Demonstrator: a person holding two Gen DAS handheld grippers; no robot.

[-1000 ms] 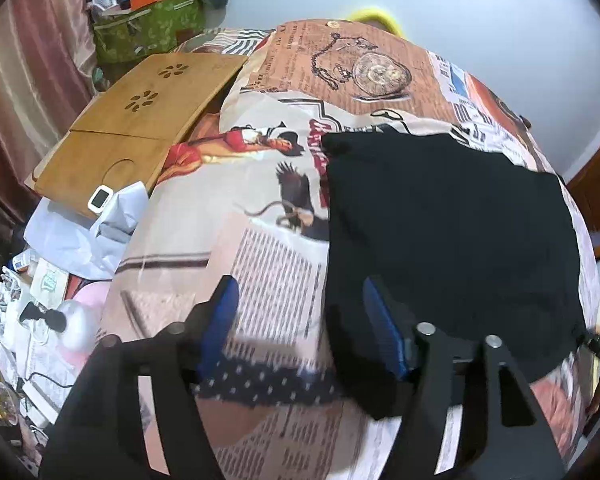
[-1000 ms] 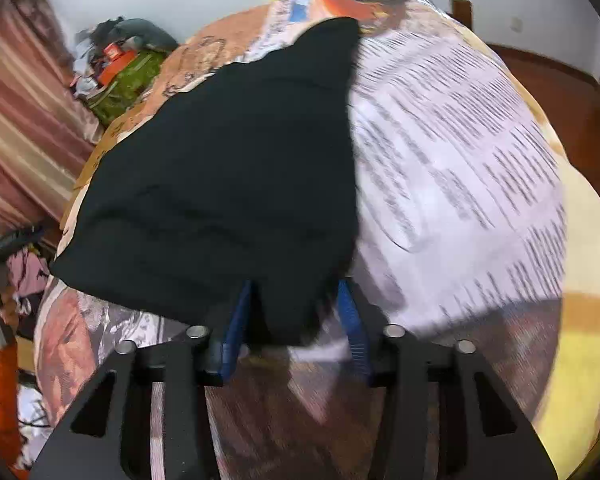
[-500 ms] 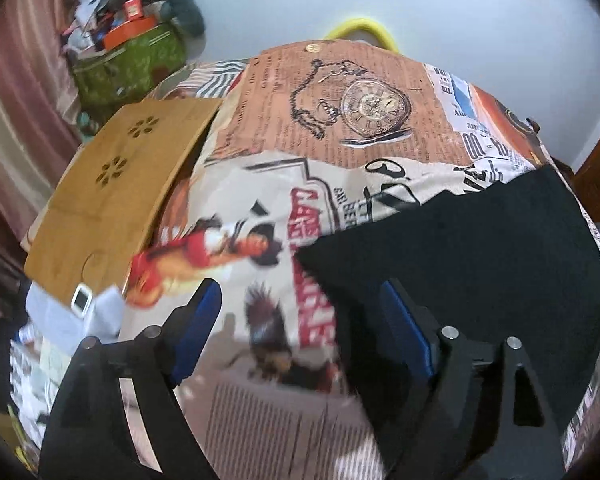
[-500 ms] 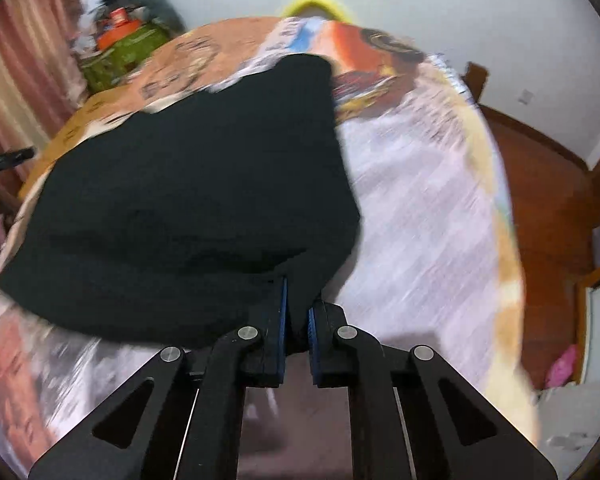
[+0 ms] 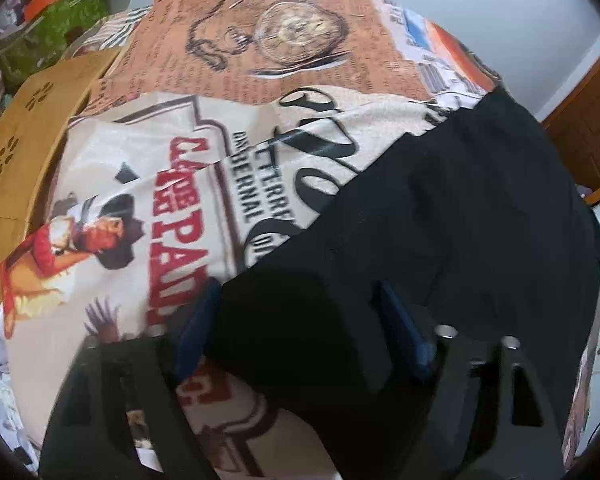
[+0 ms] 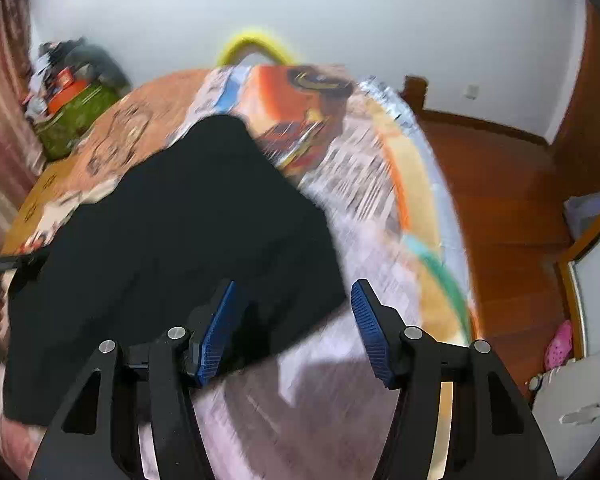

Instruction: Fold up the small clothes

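left gripper (image 5: 300,328): jaws spread wide, blue pads on either side of a raised fold at the near-left corner of the black garment (image 5: 460,220). Cloth bulges up between the pads; no pinch visible. Half a second ago the same gap held only the garment's edge and bare print, so the gripper has moved in over the corner.
right gripper (image 6: 296,328): jaws wide apart, nothing between them. Half a second ago they were clamped narrow on the garment's near-right corner; now released. Left pad (image 6: 216,336) sits over the near edge of the cloth, right pad over bare print.
black garment: lies on the bedspread (image 5: 140,200), right of centre in the left wrist view, left of centre in the right wrist view (image 6: 160,240). Mostly flat, far corner pointing toward the wall. Near-left corner humped up at the left gripper. Near-right edge dropped flat since release.
bedspread: newspaper-collage print, pocket-watch drawing at the far end, red lettering and a red-coated figure to the left.
wooden lap tray (image 5: 24,128): far left, beside the bedspread, flower cut-outs showing; closer to the frame edge than half a second ago.
green bag (image 6: 74,120): far left corner of the room, orange item on top.
yellow hoop (image 6: 252,46): past the far end of the bed, against the wall.
wood floor (image 6: 508,208): right of the bed.
blur: right wrist view smeared, camera in motion.
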